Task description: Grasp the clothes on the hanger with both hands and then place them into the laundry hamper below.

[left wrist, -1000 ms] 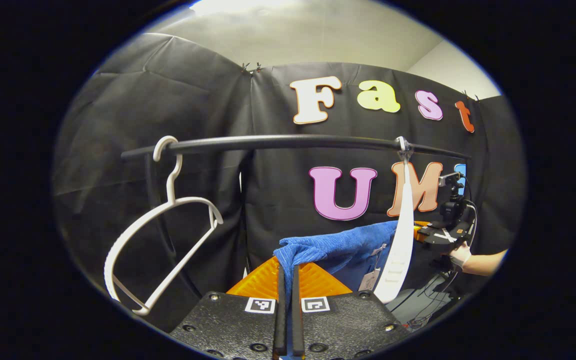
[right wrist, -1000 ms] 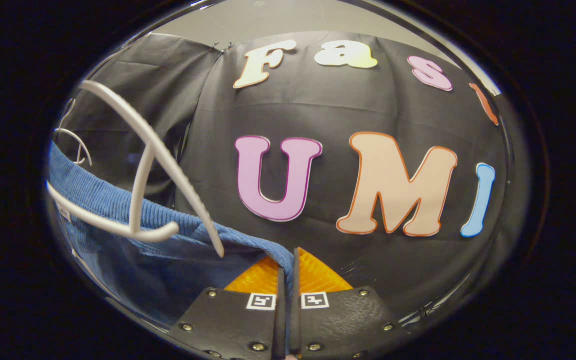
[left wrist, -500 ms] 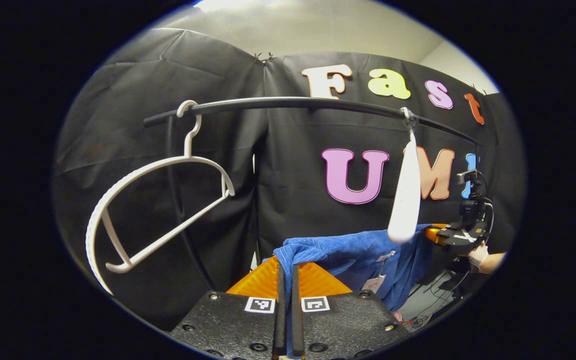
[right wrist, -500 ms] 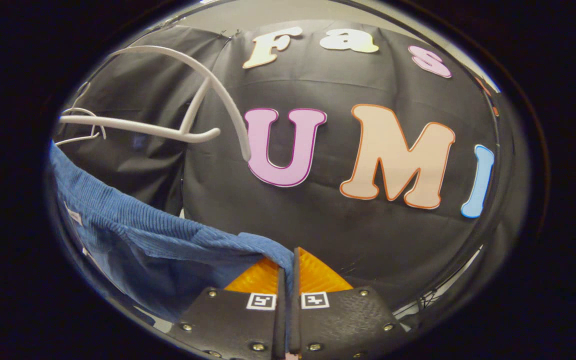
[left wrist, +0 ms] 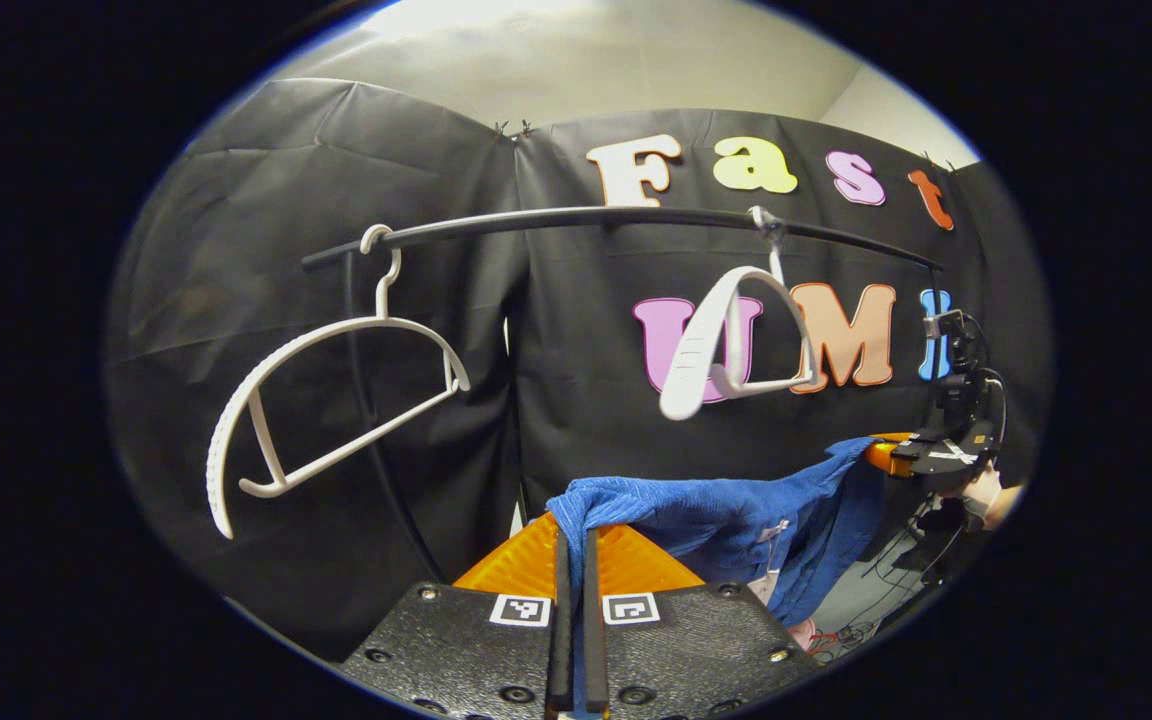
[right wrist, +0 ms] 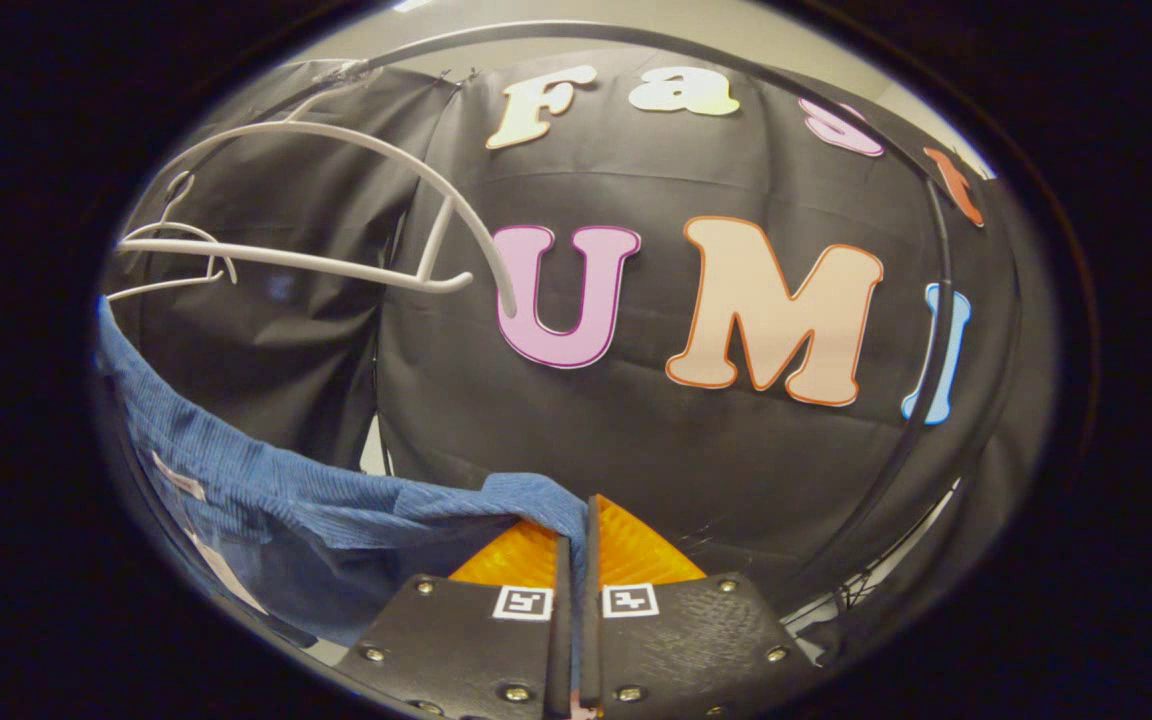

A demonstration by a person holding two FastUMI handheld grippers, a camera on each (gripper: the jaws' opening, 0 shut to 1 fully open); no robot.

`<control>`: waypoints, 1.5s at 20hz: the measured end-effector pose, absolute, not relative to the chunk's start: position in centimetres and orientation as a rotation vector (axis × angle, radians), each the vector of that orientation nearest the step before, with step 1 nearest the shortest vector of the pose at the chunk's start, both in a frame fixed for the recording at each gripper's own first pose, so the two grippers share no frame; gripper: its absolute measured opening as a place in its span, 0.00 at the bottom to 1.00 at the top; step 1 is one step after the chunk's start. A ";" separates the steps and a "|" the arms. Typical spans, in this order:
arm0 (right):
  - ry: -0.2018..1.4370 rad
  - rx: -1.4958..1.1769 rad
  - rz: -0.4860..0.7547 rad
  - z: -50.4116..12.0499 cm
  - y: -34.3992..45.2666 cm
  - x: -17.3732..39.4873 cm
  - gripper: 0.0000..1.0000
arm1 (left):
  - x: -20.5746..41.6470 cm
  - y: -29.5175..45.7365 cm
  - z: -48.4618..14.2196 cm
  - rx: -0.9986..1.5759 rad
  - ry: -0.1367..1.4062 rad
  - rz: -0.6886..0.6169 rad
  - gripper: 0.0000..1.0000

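Note:
A blue ribbed garment [left wrist: 736, 510] hangs stretched between my two grippers, free of the hangers. My left gripper [left wrist: 573, 560] is shut on one end of it. My right gripper [right wrist: 573, 560] is shut on the other end of the blue garment [right wrist: 266, 490]; in the left gripper view that right gripper [left wrist: 881, 455] shows at far right, held by a hand [left wrist: 981, 495]. The bare white hanger [left wrist: 731, 340] swings on the black rail [left wrist: 586, 215] above the garment. The hamper is out of sight.
A second white hanger [left wrist: 326, 400] hangs tilted at the rail's left end. In the right gripper view the near white hanger [right wrist: 336, 210] sits at upper left and the rail's black upright [right wrist: 936, 350] curves down the right side. Cables [left wrist: 896, 560] lie on the floor.
The garment has come down clear of the hanger and sags lower between the grippers. The freed hanger has swung up and turned on the rail. Both grippers stay shut.

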State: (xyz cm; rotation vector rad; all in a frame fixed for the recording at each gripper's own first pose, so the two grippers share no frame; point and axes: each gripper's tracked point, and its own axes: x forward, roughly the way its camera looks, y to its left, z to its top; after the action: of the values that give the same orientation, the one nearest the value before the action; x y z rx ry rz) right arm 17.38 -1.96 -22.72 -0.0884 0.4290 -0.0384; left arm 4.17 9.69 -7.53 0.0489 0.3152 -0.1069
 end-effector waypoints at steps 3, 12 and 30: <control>0.410 -0.087 -0.036 -21.4 -1.8 16.3 0.04 | 3.6 8.6 -7.1 0.045 0.307 -0.134 0.05; 0.334 -0.082 -0.019 -16.2 -0.5 14.8 0.04 | 3.2 1.2 -5.3 0.026 0.247 -0.303 0.05; 0.379 0.023 -0.091 -17.4 -2.1 9.0 0.04 | 7.3 -15.1 -12.0 -0.149 0.352 -0.568 0.05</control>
State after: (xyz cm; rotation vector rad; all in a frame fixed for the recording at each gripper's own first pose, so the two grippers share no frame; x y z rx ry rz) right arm 9.01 -2.05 -17.40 0.0226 0.3789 -0.0910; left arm 7.27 -15.15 -11.95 -0.1495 0.3519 -0.5681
